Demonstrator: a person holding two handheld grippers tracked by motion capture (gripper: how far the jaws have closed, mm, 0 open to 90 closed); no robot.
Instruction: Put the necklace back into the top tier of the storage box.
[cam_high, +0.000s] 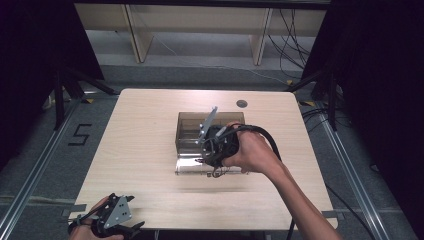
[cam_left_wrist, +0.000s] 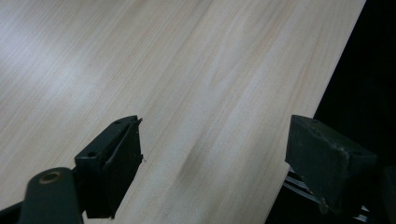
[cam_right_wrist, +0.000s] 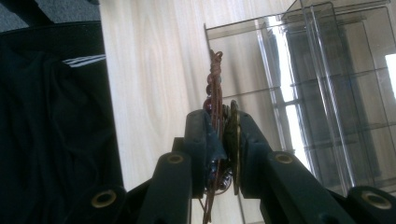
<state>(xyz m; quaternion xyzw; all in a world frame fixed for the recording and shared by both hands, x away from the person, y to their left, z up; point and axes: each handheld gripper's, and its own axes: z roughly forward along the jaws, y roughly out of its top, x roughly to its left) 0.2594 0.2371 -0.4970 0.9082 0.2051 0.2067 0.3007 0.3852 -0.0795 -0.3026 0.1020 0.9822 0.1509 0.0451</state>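
Observation:
My right gripper (cam_right_wrist: 222, 122) is shut on a piece of jewellery (cam_right_wrist: 215, 77): a brown cord with dark beads and a brass disc, pinched upright between the jaws. In the high view a hand holds this gripper (cam_high: 210, 150) over the front of a smoky clear compartment box (cam_high: 187, 125) at the table's middle. The box (cam_right_wrist: 327, 93) stands just right of the jaws in the right gripper view. My left gripper (cam_left_wrist: 215, 154) is open over bare wood, with nothing between its jaws. It sits at the table's front left corner (cam_high: 131, 212).
The box's clear lid (cam_high: 190, 167) lies flat in front of it. A round cable grommet (cam_high: 241, 103) sits behind the box. The wooden table (cam_high: 140, 150) is bare to the left. Dark cloth (cam_right_wrist: 51, 116) hangs past the table edge.

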